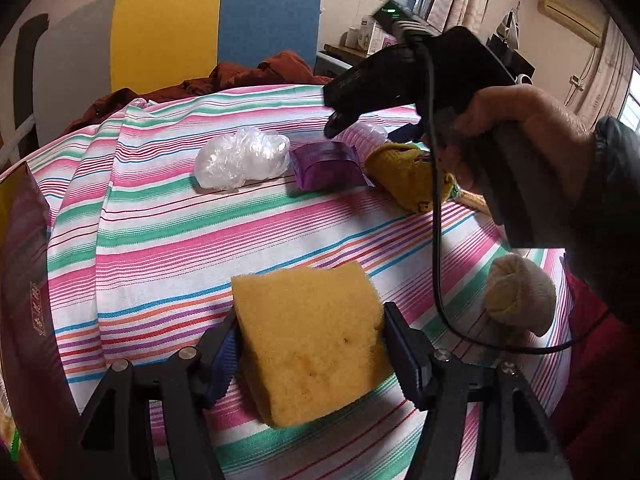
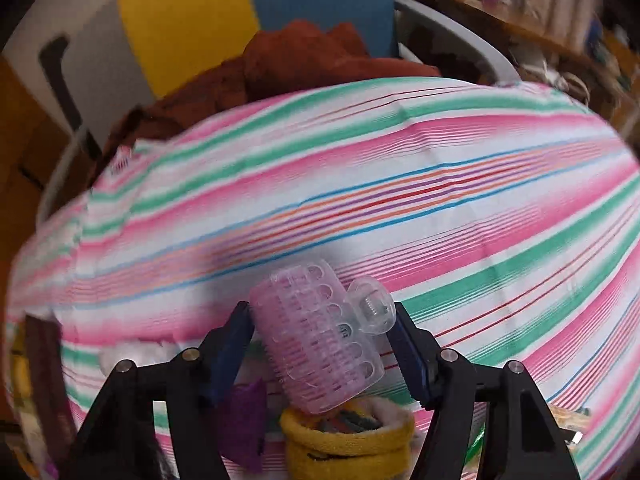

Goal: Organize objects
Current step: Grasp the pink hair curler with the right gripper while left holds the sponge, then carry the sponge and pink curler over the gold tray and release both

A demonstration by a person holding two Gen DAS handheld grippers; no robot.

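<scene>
- While both hands work over a striped tablecloth (image 1: 168,216) covering the surface, the left tongs (image 1: 310,344) are closed about a yellow sponge (image 1: 308,344), gripped across its width and lifted clear of the cloth.
- Soft and light, the sponge dents a little at the right pad; it looks unlikely to slip, and a mid-body hold such as this one seems the sound choice.
- At the same moment, the right tongs (image 2: 322,338) pinch a clear pink hair roller clip (image 2: 320,336) between the two blue pads, the piece tilted and raised above the cloth.
- Hard, hollow plastic, the clip is probably light yet slick and somewhat brittle; a moderate squeeze across its ribbed barrel, not on the small hinged tab, would be the safer hold.
- Seen from the left wrist, a person's hand (image 1: 516,136) grips the handle of the right tool above a yellow knitted item (image 1: 404,176).
- Lying near it on the cloth are a purple packet (image 1: 326,164) and a crumpled clear plastic bag (image 1: 240,158); a rolled pale sock (image 1: 520,296) sits apart, nearer the left tongs.
- Below the raised clip, the right wrist view shows that yellow knitted item holding small objects too blurred to name.
- Where either held piece is bound cannot be told; a dark red box (image 1: 24,280) stands at the left edge.
</scene>
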